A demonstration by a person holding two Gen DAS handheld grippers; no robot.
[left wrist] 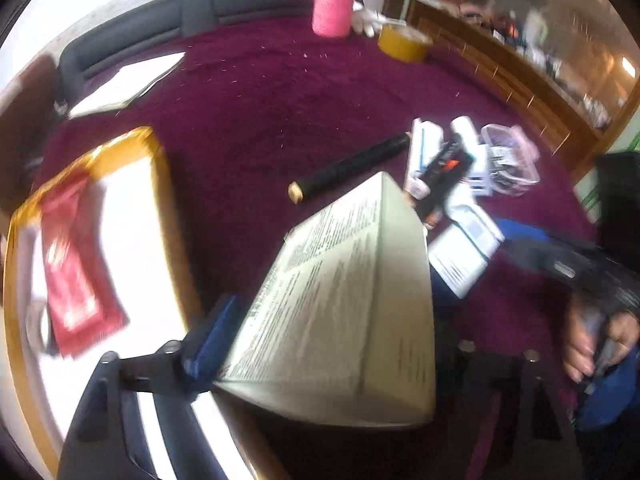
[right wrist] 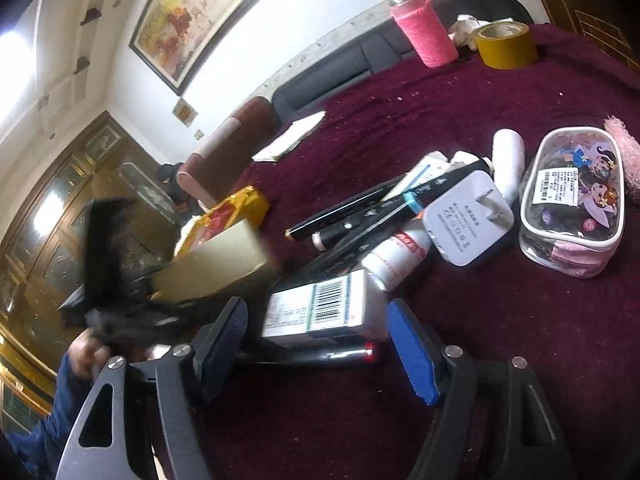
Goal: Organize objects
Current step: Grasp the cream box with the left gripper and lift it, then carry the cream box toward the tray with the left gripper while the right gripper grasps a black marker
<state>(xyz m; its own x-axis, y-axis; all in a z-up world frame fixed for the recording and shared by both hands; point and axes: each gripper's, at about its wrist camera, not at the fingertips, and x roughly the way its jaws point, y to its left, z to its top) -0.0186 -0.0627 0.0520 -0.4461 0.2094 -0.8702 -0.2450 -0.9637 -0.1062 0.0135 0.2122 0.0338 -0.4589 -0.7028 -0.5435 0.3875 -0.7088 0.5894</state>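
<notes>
White wall (right wrist: 280,40) bears a framed painting (right wrist: 200,12) above a dark sofa (right wrist: 340,68).

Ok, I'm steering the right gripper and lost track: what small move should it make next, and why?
Probably close the right gripper on the barcoded box. Its fingers stand open on either side of that box, the box lies right in front of them on the cloth, and nothing is held yet.

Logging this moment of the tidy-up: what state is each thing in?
Left tool: shut on the beige box.
Beige box: lifted, tilted.
Right tool: open, straddling the barcode box.
Barcode box: lying flat.
Gold tray: open, red packet inside.
Cartoon pouch: zipped.
</notes>
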